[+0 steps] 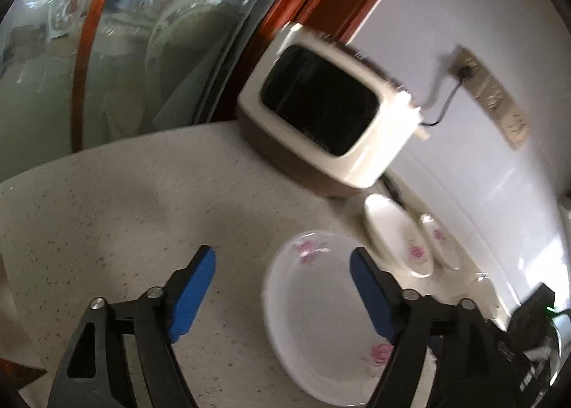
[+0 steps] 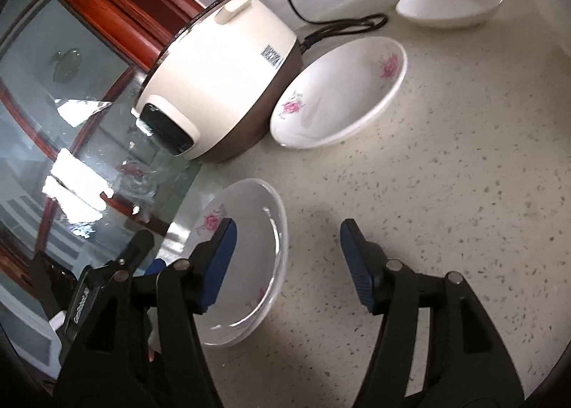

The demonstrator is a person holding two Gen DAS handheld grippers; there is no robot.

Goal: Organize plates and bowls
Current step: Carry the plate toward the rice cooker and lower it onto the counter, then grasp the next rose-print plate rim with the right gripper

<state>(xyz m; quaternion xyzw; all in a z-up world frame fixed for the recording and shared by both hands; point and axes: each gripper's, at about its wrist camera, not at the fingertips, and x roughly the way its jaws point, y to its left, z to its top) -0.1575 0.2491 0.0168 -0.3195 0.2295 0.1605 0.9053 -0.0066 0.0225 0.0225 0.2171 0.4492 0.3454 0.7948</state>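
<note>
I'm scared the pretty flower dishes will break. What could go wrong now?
The near plates seem to be two stacked, lying at the edge of the counter beside glass; a bump from the open left claw or right claw might push them off. The middle dish sits right against the rice cooker, so grabbing it could be awkward.

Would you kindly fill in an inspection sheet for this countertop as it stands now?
Surface: speckled countertop, dry as far as visible.
Job's things: stacked plates near the edge; deep plate beside the rice cooker; small bowl by the wall.
Clutter: nothing seen.
Grippers: left gripper open, right gripper open; neither holds anything.
Cables: black cord coiled behind the cooker.
Surroundings: glass door with a wooden frame; wall sockets.
</note>
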